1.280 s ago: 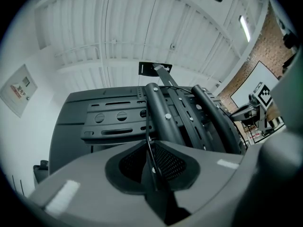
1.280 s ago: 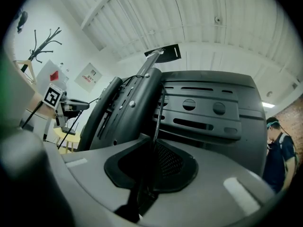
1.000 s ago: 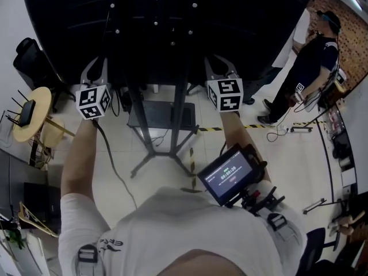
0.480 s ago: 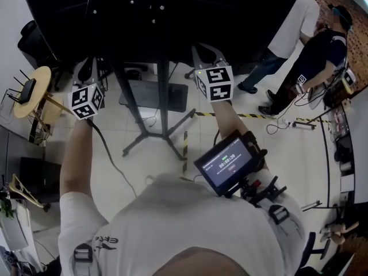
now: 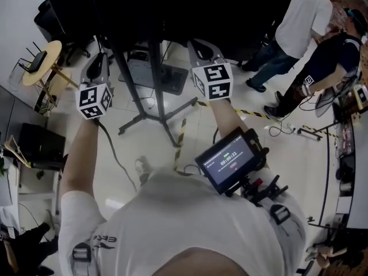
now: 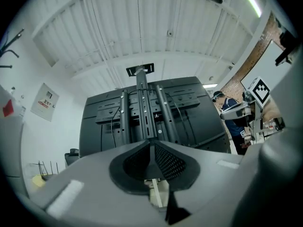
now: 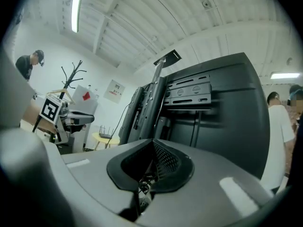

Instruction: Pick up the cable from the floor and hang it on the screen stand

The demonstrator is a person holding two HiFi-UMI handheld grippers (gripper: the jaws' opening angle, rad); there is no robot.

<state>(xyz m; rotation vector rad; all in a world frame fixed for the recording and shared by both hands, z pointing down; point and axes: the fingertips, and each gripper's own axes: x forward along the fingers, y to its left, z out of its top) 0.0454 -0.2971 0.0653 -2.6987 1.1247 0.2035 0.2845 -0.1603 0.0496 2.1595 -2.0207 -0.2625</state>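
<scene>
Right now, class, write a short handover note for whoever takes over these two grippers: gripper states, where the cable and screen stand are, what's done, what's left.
Left gripper: shut, nothing between its jaws.
Right gripper: shut, also empty.
Both face the back of the screen stand.
What looks like the cable lies on the floor near the stand's feet.
Done: nothing visible yet.
Left: pick up the cable and hang it on the stand.
</scene>
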